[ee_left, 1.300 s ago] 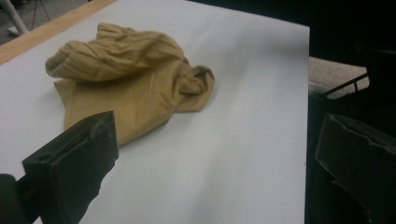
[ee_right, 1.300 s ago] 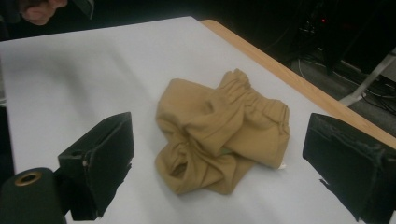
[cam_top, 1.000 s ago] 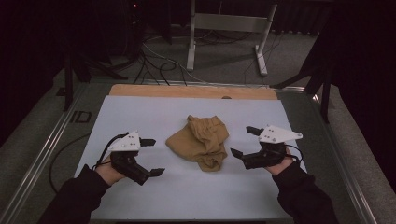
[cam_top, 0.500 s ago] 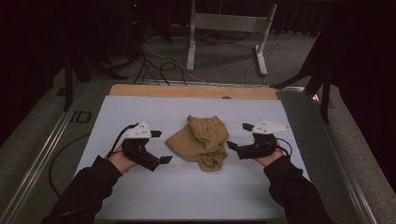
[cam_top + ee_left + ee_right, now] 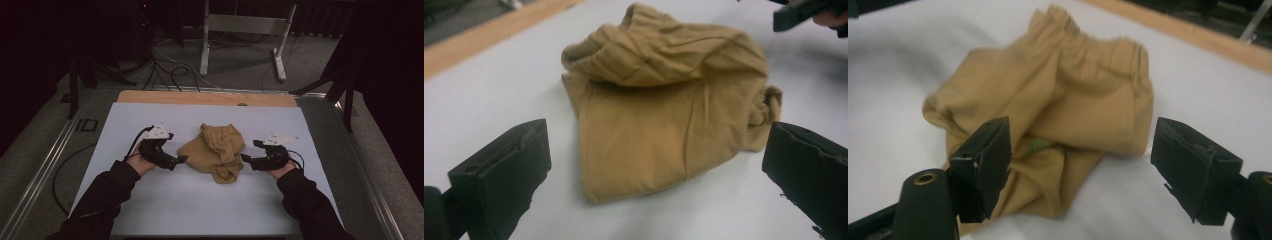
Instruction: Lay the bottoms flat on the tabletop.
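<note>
Left gripper: Your left gripper (image 5: 183,159) has slid in toward the middle of the table. A moment ago it sat farther out to the side. Now its tip is just beside the left edge of the cloth.

Left gripper jaws: They stand wide apart and hold nothing. In the left gripper view the cloth lies in the gap between them, a little way ahead.

Tan cloth: The tan cloth (image 5: 216,151) lies bunched up in the middle of the white mat (image 5: 150,200). It has not moved. It looks like small shorts, with a stretchy waistband (image 5: 1100,52) at the far end. One part is folded over on top, and a lumpy end points toward you.

Green bit: In the right gripper view a small green spot (image 5: 1036,146) peeks out from a fold. You cannot tell what it is.

Right gripper: Your right gripper (image 5: 243,157) has come in too. Its tip is now right at the right edge of the cloth, close enough that it may be touching.

Right gripper jaws: These are wide open as well, with nothing in them. The lumpy part of the cloth sits between them.

What this means: Both grippers have closed in on the cloth from its two sides. You look ready to pinch an edge on each side. No grab has been made yet, so the work on the cloth is only starting.

Watch out: The cloth is soft and in layers. You may catch two layers when you want one.
</note>
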`<state>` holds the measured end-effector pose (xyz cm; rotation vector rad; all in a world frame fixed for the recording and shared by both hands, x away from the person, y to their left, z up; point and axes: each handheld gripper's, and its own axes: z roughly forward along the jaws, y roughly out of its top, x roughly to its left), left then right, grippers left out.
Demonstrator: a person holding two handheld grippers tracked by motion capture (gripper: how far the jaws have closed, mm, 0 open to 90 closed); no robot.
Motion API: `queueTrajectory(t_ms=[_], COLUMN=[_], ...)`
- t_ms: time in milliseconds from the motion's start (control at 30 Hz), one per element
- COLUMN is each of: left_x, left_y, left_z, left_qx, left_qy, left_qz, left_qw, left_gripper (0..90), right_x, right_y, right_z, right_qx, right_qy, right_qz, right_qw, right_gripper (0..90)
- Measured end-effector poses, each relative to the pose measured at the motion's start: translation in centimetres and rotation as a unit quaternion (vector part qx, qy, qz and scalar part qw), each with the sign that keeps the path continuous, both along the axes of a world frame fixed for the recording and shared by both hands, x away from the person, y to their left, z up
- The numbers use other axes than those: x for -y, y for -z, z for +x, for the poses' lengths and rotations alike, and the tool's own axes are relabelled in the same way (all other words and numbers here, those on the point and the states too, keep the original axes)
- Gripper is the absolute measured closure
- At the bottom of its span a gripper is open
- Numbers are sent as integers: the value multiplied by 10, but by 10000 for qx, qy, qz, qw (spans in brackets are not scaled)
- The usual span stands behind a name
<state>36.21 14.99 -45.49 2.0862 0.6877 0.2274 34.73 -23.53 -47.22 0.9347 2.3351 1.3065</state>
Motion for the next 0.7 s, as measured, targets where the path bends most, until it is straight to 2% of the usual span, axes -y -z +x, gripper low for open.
queueTrajectory(t_ms=[133,233,367,433,600,700], left_x=[5,10,14,14,13,15], left_y=[8,15,25,31,45,54], left_z=[9,16,26,31,42,47], left_qx=[-195,-424,-595,-590,-766,-886], left_qy=[-55,-71,-121,-242,-456,-441], left_qz=[94,183,291,302,372,415], left_qw=[9998,9989,9977,9975,9953,9942], left_gripper=[3,3,4,11,160,236], right_x=[-3,-6,-11,-14,-18,-19], right_y=[12,20,27,30,38,42], right_z=[3,5,9,11,12,13], right_qx=[-124,-195,-270,-323,-470,-528], right_qy=[1,-53,-135,-146,-170,-195], right_qz=[-108,-184,-252,-322,-457,-548], right_qw=[9999,9996,9992,9989,9977,9969], right_gripper=[310,365,413,420,446,481])
